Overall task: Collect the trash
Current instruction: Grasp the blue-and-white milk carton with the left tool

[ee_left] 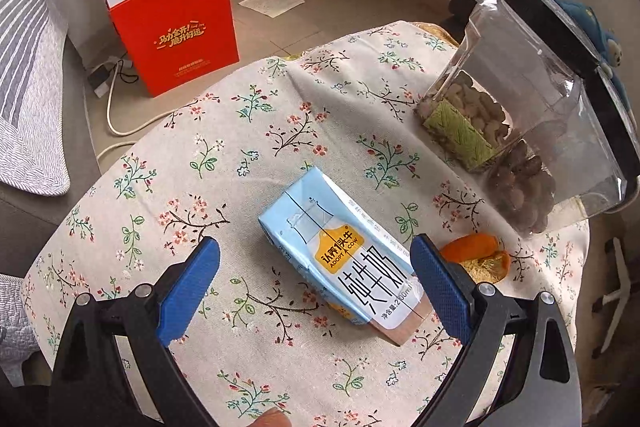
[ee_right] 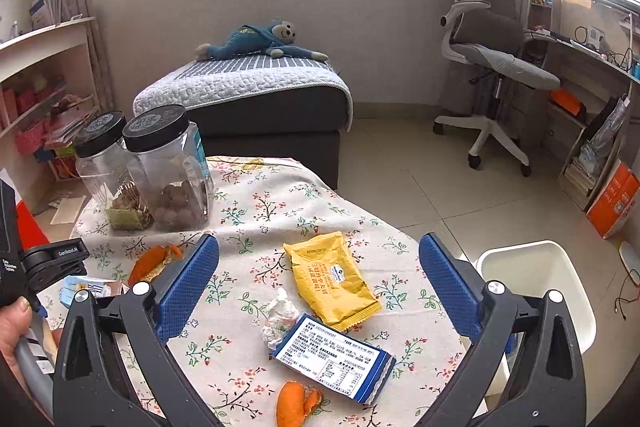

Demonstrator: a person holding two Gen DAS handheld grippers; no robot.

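A light-blue milk carton [ee_left: 340, 255] lies flat on the floral tablecloth [ee_left: 248, 147]. My left gripper [ee_left: 316, 291] is open, its blue fingers on either side of the carton's near end. Orange peel [ee_left: 478, 257] lies just right of it. In the right wrist view my right gripper [ee_right: 320, 287] is open above a yellow snack wrapper [ee_right: 334, 279], a crumpled tissue [ee_right: 280, 315] and a blue-and-white wrapper [ee_right: 334, 357]. More orange peel [ee_right: 298, 405] lies near the table's front edge, and another piece [ee_right: 150, 261] at the left. A white bin [ee_right: 536, 287] stands on the floor to the right.
Two clear jars with black lids [ee_right: 168, 163] hold nuts at the table's far left. A red paper bag [ee_left: 172, 27] stands on the floor. A sofa end [ee_right: 248, 95] with a blue plush toy and an office chair [ee_right: 492, 67] lie beyond the table.
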